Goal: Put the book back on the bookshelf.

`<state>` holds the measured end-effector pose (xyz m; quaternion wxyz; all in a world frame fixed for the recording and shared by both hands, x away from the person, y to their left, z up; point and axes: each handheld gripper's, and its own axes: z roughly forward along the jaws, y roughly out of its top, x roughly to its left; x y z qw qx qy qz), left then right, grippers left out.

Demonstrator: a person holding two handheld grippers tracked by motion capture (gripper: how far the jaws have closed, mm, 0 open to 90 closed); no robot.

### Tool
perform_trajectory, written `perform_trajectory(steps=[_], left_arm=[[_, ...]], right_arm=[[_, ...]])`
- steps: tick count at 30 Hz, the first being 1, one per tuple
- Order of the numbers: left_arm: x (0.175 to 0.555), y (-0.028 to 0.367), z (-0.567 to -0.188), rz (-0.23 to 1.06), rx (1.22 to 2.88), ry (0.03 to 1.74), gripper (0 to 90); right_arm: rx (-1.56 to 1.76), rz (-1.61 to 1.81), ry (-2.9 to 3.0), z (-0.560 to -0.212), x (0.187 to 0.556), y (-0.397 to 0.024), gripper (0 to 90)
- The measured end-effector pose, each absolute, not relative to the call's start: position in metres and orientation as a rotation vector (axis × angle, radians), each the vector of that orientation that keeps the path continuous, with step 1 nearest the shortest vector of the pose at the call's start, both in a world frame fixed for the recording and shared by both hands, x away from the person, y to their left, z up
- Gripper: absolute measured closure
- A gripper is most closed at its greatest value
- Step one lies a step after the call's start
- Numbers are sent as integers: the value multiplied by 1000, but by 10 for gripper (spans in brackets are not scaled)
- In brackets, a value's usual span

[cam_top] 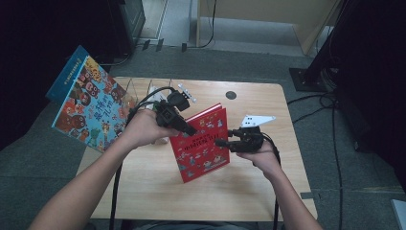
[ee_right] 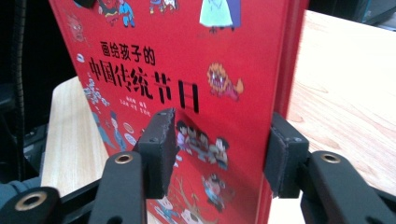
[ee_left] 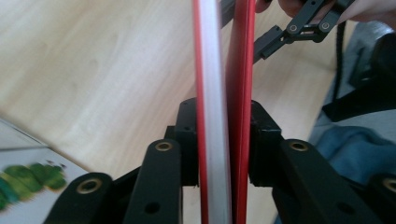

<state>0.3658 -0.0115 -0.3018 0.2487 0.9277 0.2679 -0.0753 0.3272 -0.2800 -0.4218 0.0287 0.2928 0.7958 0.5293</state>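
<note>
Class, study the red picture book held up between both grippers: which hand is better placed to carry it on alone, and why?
Probably the left. The left gripper has its pads pressed on both sides of the red book at its edge. The right gripper's near pad lies on the cover and its other pad sits beyond the spine, so its hold looks looser.

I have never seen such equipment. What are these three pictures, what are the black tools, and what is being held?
A person sits at a wooden table and holds a hand tool with two black jaws in each hand. One camera looks down from above; one rides on each tool and looks along its jaws. The left gripper clamps the red book by its edge, with the pages between its jaws. The right gripper has the book's other edge between its jaws; whether its pads press on it I cannot tell. A blue book stands at the left.
</note>
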Motion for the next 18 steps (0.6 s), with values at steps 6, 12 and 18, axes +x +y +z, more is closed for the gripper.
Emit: perform_trajectory(steps=[6, 12, 18], left_arm=[[360, -7, -297, -224, 2515, 764, 797], [353, 9, -287, -231, 2472, 794, 799], [352, 37, -283, -241, 2394, 880, 800]], right_arm=[[895, 1594, 2440, -421, 323, -286, 480], [969, 1541, 2392, -430, 322, -298, 466], [967, 1455, 2447, -445, 322, -297, 486]])
